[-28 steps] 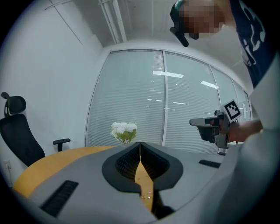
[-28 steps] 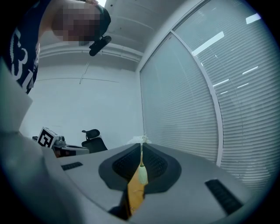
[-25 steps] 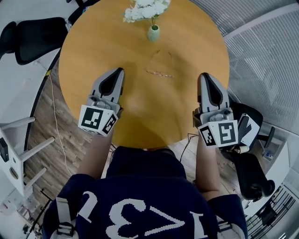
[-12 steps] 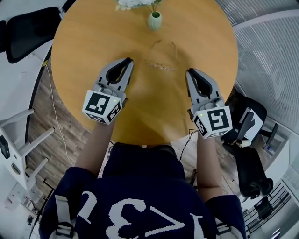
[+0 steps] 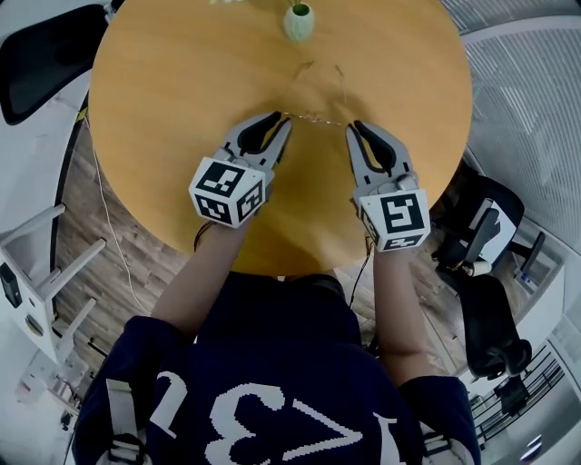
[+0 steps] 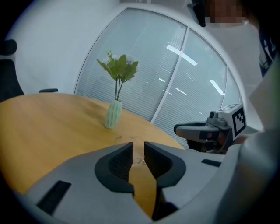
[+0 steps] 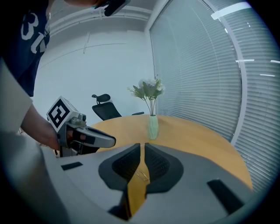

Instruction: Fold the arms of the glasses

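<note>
One pair of glasses (image 5: pixel 314 118), two grippers, one vase, one round wooden bench (image 5: pixel 172 109). The glasses are thin wire, almost the colour of the wood. They lie mid-bench with both arms unfolded, pointing away from the person. The left gripper (image 5: pixel 280 123) and right gripper (image 5: pixel 352 127) sit at opposite ends of the frame. Each one's jaws are drawn near together, a narrow slit left open, with wire showing in it. The pale green vase (image 5: pixel 298 20) with flowers stands beyond, well apart. Nothing lies between.
</note>
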Demonstrator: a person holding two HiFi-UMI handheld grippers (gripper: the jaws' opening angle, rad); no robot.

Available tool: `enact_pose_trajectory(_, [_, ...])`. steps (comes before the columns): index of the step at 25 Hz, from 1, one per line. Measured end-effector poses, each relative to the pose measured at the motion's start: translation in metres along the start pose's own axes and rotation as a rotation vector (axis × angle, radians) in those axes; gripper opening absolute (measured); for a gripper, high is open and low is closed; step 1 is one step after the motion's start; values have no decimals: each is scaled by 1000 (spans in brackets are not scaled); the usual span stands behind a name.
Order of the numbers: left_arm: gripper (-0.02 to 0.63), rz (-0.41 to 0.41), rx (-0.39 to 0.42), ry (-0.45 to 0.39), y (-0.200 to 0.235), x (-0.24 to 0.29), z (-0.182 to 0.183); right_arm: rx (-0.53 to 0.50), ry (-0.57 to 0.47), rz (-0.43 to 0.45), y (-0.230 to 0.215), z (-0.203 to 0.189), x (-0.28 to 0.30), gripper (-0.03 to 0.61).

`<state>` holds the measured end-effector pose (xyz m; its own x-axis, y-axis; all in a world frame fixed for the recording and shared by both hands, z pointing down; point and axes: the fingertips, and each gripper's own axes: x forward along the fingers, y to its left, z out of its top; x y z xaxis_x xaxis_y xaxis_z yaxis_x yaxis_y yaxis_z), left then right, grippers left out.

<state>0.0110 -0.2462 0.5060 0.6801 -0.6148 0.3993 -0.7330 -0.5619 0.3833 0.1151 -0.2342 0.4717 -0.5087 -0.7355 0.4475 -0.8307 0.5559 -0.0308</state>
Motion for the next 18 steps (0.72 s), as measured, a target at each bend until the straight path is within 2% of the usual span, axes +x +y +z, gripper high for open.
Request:
enact_pose_trajectory(3, [88,-16,-55,55,-7,10,-21,-29,22,16,4,-4,4,41])
enact_pose_trajectory(4, [95,-16,-58,71,-8,12,-26,-52,38,26,7,-7,7,60])
enact_pose_trajectory(5, [101,-11,-55,81,-8,13,-30,-86,58,37,10,-10,11,104])
enact_pose_trajectory(6, [106,-2,-49,88,-8,13,-32,-128,81,49,14,-14,16,114])
enact_pose_trajectory(13, [126,36,-31,110,1,11,-38,-468,240,97,37,-44,52,128])
enact_pose_trajectory(16, [129,34,-52,111,3,10,-41,-567,283,109,41,-54,62,138])
enact_pose_trajectory(18, [129,7,-94,124,0,14,-46,-601,300,107,41,-57,64,144])
